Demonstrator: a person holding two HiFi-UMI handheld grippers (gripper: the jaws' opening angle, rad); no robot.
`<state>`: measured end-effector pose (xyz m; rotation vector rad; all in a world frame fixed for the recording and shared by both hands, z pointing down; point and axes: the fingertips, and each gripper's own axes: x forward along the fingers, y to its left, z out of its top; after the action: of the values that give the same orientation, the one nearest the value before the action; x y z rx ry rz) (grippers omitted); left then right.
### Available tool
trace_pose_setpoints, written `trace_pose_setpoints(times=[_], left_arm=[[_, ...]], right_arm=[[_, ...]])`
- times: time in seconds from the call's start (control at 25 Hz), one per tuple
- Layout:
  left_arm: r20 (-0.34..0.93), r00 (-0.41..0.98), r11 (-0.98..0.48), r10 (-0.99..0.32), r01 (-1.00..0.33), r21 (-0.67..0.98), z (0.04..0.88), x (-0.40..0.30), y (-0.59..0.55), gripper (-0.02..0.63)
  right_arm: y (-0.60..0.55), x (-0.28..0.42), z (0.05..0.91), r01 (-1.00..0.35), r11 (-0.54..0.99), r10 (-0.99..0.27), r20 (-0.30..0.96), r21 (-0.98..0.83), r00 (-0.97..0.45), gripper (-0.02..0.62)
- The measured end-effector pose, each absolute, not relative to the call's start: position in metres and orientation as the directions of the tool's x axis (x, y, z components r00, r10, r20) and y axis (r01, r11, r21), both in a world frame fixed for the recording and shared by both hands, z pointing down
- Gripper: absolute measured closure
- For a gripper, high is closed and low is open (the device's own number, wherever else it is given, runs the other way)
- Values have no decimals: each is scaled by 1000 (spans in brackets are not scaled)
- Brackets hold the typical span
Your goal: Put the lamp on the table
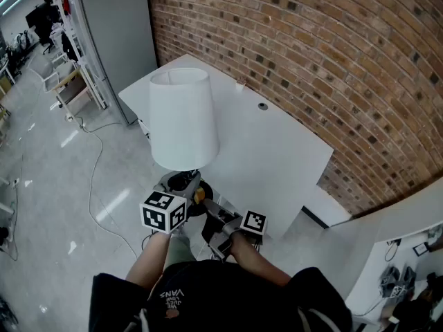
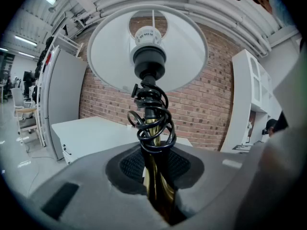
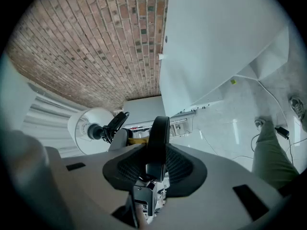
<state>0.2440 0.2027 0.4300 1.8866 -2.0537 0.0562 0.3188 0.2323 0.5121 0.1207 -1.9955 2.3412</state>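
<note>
Both loaded: left gripper [image 1: 178,191] pinches the lamp [image 1: 181,120] stem [image 2: 152,176], right gripper [image 1: 216,216] clamps the base [image 3: 157,138] rim. Top-heavy shade [image 2: 108,51] may swing and clip the table [image 1: 277,151] edge.

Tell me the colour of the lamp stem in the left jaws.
Brass-gold stem, with black cord coiled around it; best in the left gripper view.

Shade [image 1: 181,120]: white, matt, cloth-like, smooth. Stem [image 2: 153,178]: polished brass-coloured metal, glossy. Cord [image 2: 151,119] coiled on the stem: black, shiny plastic sheath. Socket [image 2: 149,61]: black plastic, slight sheen. Base [image 3: 158,138]: black, smooth, semi-gloss; material unclear. Table [image 1: 277,158]: white, smooth, matt top. Wall [image 1: 311,47]: rough red-brown brick, pale mortar. Floor [image 1: 55,185]: grey, polished, mirrors the ceiling lights. Left gripper [image 2: 156,157]: matt grey plastic shell; pads [image 2: 128,166] black, finely textured rubber.
</note>
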Motion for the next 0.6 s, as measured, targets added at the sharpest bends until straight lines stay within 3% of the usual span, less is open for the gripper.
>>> trace_pose_setpoints(times=[0.28,0.6], left_arm=[[274,3,41,-962,-987,155,426,201,173,517],[310,24,16,-950,-992,126,420,98,146,518]], right_arm=[[208,268,510,-53,-201,-37,62,-978,-997,488],[182,162,504,-21,-179,-132,45,-984,-990,491]])
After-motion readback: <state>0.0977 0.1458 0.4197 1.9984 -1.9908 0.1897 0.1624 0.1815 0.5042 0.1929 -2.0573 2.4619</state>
